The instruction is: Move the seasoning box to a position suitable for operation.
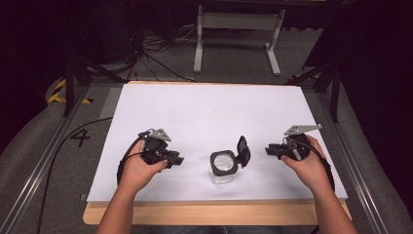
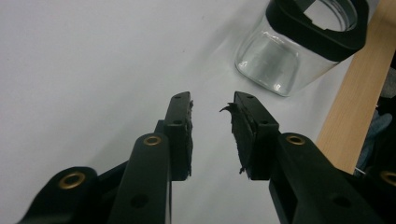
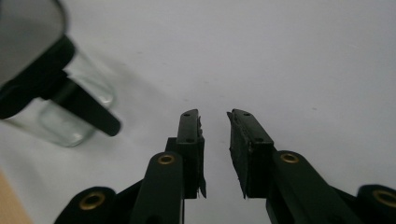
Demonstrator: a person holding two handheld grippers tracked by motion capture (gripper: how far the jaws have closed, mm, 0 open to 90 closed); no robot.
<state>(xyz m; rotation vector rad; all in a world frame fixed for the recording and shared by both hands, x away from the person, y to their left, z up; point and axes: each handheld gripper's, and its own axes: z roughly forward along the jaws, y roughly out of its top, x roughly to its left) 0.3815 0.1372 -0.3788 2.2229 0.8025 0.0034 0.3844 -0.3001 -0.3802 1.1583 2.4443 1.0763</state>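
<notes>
High view shows a small clear glass jar (image 1: 223, 168) standing upright near the front edge of the white sheet (image 1: 209, 112) that covers the counter (image 1: 146, 214), roughly midway between the two hands. Its mouth faces up, ringed by a squarish black collar (image 1: 223, 161), and a black hinged lid (image 1: 243, 151) is flipped open, standing up on the jar's right side. The jar looks empty, and I can read no label or print on it.

To its left the left gripper (image 1: 178, 160) is held just above the sheet, pointing right toward the jar; the left gripper view has its jaws spread with bare sheet between them and the jar (image 2: 299, 44) just ahead. On the other side the right gripper (image 1: 268, 149) points left at the lid, near it but apart; its own view shows the jaws parted a little, nothing between them, the jar (image 3: 56, 93) off to one side.

A hand-drawn "4" (image 1: 80, 138) marks the grey surface left of the sheet.
</notes>
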